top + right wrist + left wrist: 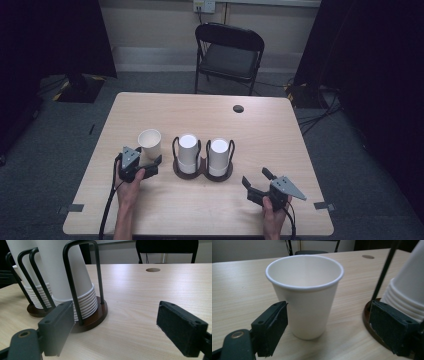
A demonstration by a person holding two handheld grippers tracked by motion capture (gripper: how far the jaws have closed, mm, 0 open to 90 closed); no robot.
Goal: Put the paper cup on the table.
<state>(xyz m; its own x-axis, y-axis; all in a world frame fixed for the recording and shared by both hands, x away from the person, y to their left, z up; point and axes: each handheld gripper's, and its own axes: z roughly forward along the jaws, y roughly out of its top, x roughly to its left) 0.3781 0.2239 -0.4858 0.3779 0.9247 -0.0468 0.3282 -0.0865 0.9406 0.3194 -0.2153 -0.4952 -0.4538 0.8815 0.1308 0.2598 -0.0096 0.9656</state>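
Pale wood bench (pixel 210 210) carries a single upright white paper cup (pixel 150 143) toward its left edge, with the left tongs (pixel 150 165) spread wide just before it, their jaws either side of the cup and not touching it. Beside the cup, mid-bench, stand two stacks of upturned paper cups (pixel 188 152) in a dark twin-base wire holder (pixel 202 170). Near the front right corner, the right tongs (pixel 257 184) gape wide, holding nothing.

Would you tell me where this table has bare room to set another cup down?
Free: the far half between the cable hole and the cup stacks, and the near edge between both hands. Crowded: around the single cup, left gripper and holder.
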